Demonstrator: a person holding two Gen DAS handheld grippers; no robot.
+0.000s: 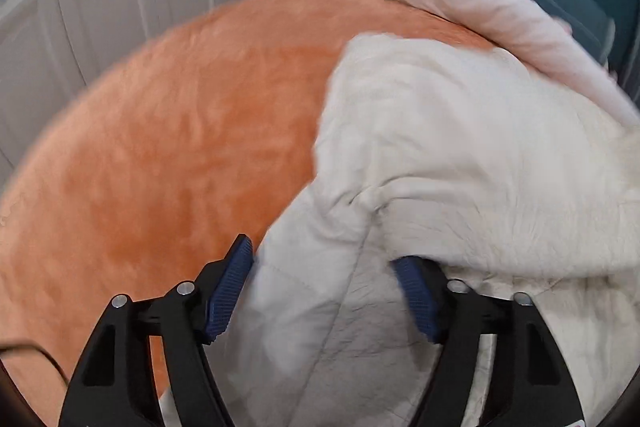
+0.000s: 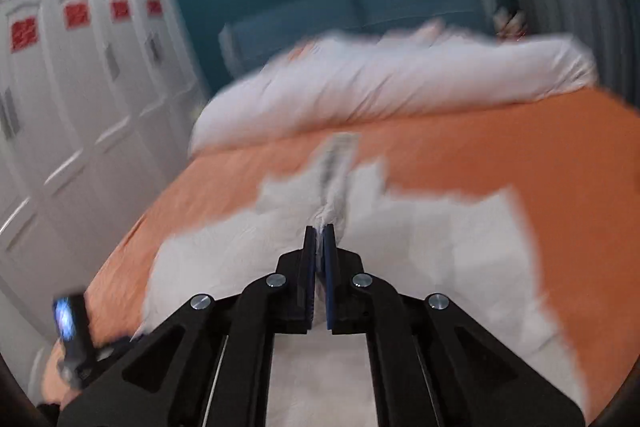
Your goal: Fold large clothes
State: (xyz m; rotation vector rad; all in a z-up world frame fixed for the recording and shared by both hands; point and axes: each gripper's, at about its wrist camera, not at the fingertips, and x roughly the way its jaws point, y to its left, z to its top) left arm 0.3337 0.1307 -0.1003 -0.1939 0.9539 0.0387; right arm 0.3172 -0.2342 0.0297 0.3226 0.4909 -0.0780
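the right tool (image 2: 319, 233) pinches the coat (image 2: 420, 259); the left tool (image 1: 324, 259) gapes astride a fold. coat still rumpled on the bed (image 2: 520, 155); folding barely begun.

Both the left gripper (image 1: 322, 291) and the right gripper (image 2: 319, 277) have black angular linkage arms, round silver screws at the joints, and ribbed dark-blue pads (image 1: 230, 289).
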